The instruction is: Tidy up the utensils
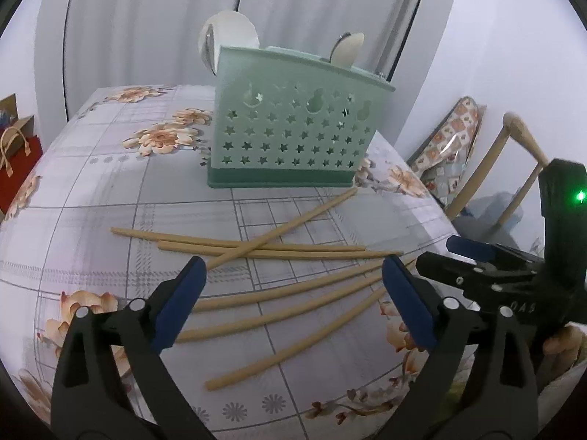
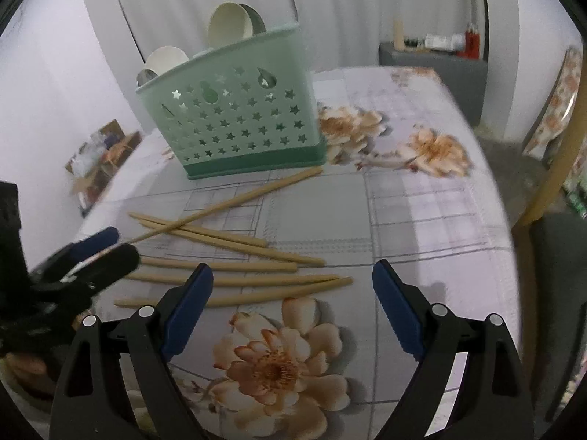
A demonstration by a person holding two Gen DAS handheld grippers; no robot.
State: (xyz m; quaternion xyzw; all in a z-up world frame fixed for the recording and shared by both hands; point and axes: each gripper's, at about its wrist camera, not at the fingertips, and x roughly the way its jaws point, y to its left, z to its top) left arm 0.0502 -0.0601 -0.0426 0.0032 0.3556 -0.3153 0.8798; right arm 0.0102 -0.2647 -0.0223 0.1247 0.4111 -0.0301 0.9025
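1. Floral tablecloth [image 1: 110,190] everywhere, pale grey check with peach flowers, covering a table pushed up near white curtains. A wooden chair [image 1: 521,168] sits off at 3 o'clock in the left wrist view, and a red gift bag [image 1: 14,168] at 9 o'clock.

2. Progress check: I'd call this barely started on the chopstick side. The green holder [image 1: 293,124] at 12 o'clock already has a couple of spoons standing in it, one big white one [image 1: 229,42] at its left end and a smaller one [image 1: 348,49] at the right. So that bit looks done.

3. What's left: six chopsticks [image 1: 279,293] loose on the cloth between the holder and the grippers, none of them in the holder yet as far as I can see.

4. How they look: plain tan sticks, tapered, matte. Three lie roughly parallel nearest the grippers; two more sit just beyond them, with a sixth [image 1: 293,220] crossing over those two and pointing up toward the holder's base at about 1 o'clock. Crossed ones could roll when one is lifted, I reckon.

5. Left gripper [image 1: 293,278]: jaws spread wide, nothing in them, hovering over the near sticks.

6. Right gripper [image 2: 293,282]: also spread wide and holding nothing, with the stick ends just at 11 o'clock off its left finger.
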